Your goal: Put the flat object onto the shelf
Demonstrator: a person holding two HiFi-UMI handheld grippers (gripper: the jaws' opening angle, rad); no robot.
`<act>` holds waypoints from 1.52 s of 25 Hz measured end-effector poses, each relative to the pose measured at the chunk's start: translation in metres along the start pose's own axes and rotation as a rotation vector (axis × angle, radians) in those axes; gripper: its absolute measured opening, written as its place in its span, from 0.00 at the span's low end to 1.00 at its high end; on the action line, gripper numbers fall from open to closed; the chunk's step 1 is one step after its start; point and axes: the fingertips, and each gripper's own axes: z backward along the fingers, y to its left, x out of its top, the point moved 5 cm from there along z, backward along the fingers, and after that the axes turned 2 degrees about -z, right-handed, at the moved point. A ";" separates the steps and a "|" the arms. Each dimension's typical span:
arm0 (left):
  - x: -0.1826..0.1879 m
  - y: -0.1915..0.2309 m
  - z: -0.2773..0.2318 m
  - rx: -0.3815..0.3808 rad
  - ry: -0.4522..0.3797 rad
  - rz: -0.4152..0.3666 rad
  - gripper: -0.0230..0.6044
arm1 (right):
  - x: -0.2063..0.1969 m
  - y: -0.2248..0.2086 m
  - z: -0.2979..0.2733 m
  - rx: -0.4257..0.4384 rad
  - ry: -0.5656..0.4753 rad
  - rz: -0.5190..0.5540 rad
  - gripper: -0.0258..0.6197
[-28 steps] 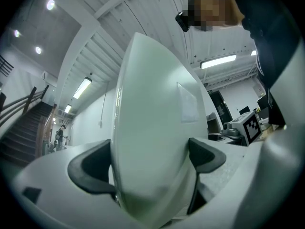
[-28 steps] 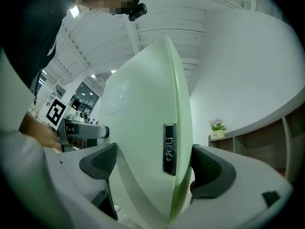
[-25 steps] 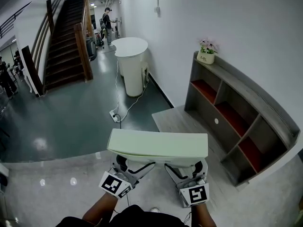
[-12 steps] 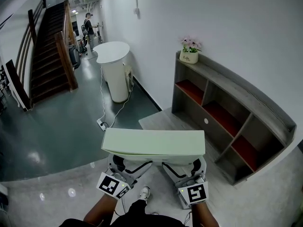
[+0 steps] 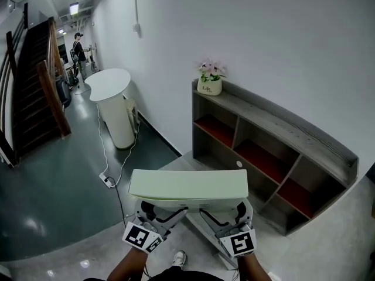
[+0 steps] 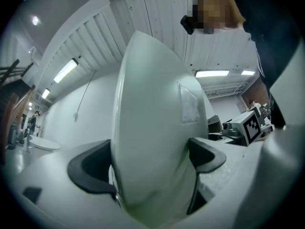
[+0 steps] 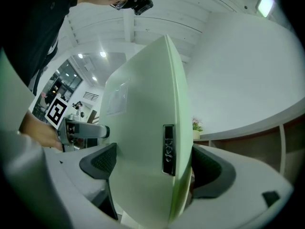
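A pale green flat object [image 5: 188,186], like a closed slim case, is held level in front of me in the head view. My left gripper [image 5: 153,211] is shut on its left underside and my right gripper [image 5: 229,211] on its right. In the left gripper view the flat object [image 6: 152,147] fills the space between the black pads [image 6: 93,171]. In the right gripper view the flat object [image 7: 147,151] shows a dark logo plate on its edge. The grey shelf [image 5: 269,151] with red-floored compartments stands against the white wall, ahead and to the right.
A potted flower [image 5: 210,78] sits on the shelf's top left end. A white rounded pedestal table [image 5: 114,107] stands by the wall, with a cable and power strip [image 5: 108,180] on the floor. A staircase [image 5: 29,81] rises at left; a person [image 5: 79,45] stands far off.
The view has swung right and closer to the shelf, which now sits more central. Both grippers still hold the flat object the same way.
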 end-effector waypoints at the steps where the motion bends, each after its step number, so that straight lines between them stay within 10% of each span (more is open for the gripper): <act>1: -0.002 0.005 -0.009 -0.015 -0.002 0.005 0.84 | -0.001 -0.005 -0.005 -0.019 0.006 -0.003 0.78; 20: -0.030 0.055 -0.135 -0.326 -0.061 0.089 0.84 | -0.003 -0.068 -0.054 -0.354 0.022 0.042 0.78; 38: -0.012 -0.057 -0.222 -0.564 -0.169 0.159 0.84 | 0.020 -0.142 0.049 -0.614 0.016 0.107 0.78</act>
